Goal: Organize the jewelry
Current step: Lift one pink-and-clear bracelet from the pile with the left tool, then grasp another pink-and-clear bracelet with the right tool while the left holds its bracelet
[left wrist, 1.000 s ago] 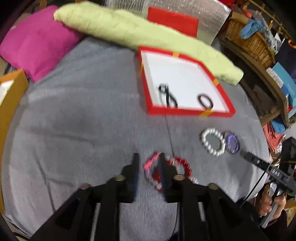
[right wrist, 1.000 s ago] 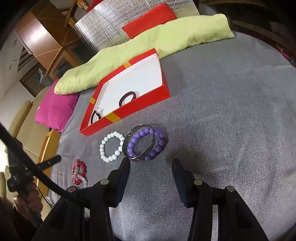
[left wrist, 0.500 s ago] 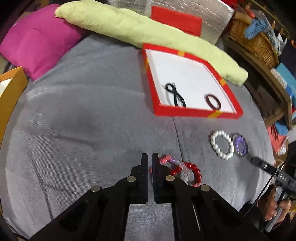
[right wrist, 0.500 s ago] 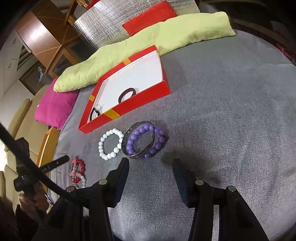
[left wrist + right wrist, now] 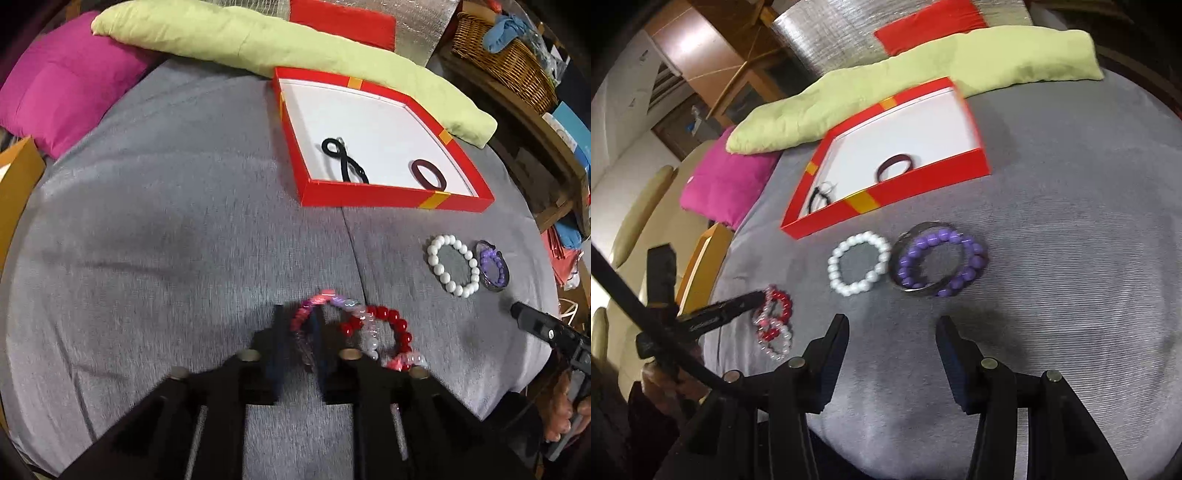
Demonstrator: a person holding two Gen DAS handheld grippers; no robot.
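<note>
A red box (image 5: 391, 199) (image 5: 897, 190) with a white floor holds a black cord and a dark red ring (image 5: 428, 175). On the grey cloth lie a white bead bracelet (image 5: 452, 265) (image 5: 858, 267), a purple bead bracelet inside a metal bangle (image 5: 493, 265) (image 5: 938, 263), and a red bead bracelet (image 5: 384, 332) (image 5: 775, 314) tangled with clear beads. My left gripper (image 5: 300, 332) is partly open around a pink beaded bracelet (image 5: 310, 314); its side lies between the fingers. My right gripper (image 5: 892, 332) is open and empty, just in front of the purple and white bracelets.
A long green cushion (image 5: 258, 40) lies behind the box, a magenta cushion (image 5: 62, 77) at far left. A wicker basket (image 5: 506, 55) stands on a shelf at the right. A wooden box edge (image 5: 14, 184) is at the left.
My left gripper was shut half a second ago and now stands partly open around the pink bracelet. My right gripper has moved a little closer to the purple and white bracelets.
</note>
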